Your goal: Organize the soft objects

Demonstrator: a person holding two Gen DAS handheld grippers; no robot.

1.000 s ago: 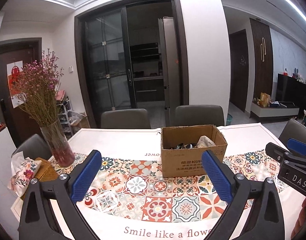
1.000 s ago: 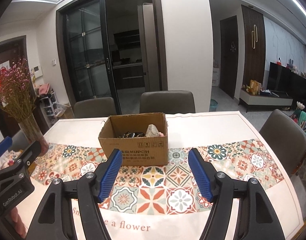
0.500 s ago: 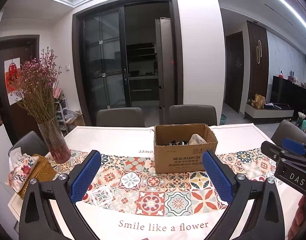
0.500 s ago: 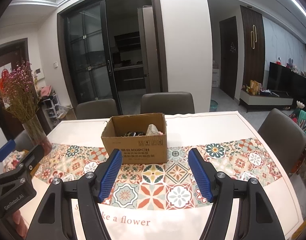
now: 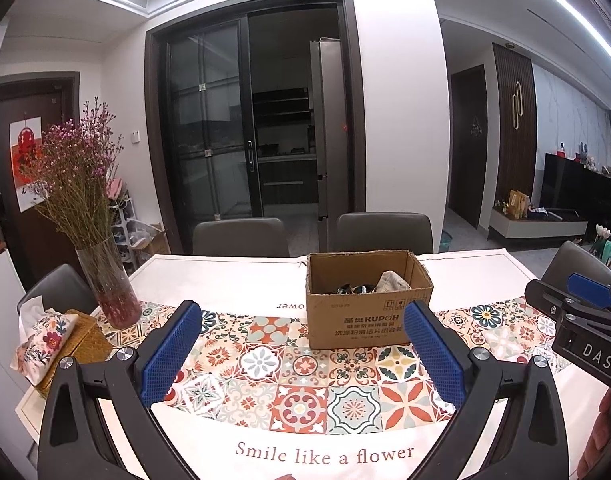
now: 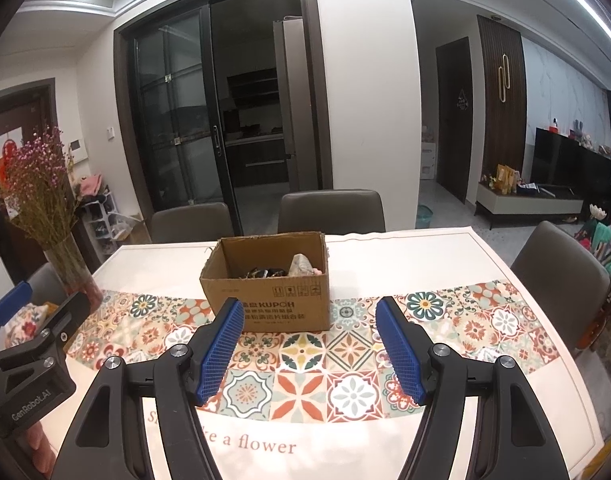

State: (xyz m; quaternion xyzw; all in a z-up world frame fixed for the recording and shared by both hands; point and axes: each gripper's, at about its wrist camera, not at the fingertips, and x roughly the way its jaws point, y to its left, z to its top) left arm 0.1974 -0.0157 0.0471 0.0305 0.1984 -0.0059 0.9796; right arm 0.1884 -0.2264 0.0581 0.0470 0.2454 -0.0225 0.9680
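cardboard box [image 6: 267,294] upright, long axis sideways, mouth up

White walls, dark glass sliding door [image 5: 241,136], grey chairs [image 6: 331,210].

Both grippers pulled back from the cardboard box [image 5: 368,299] over the last second, so it sits smaller and farther off now, with more of the tiled tablecloth [image 6: 345,360] showing in front of it.
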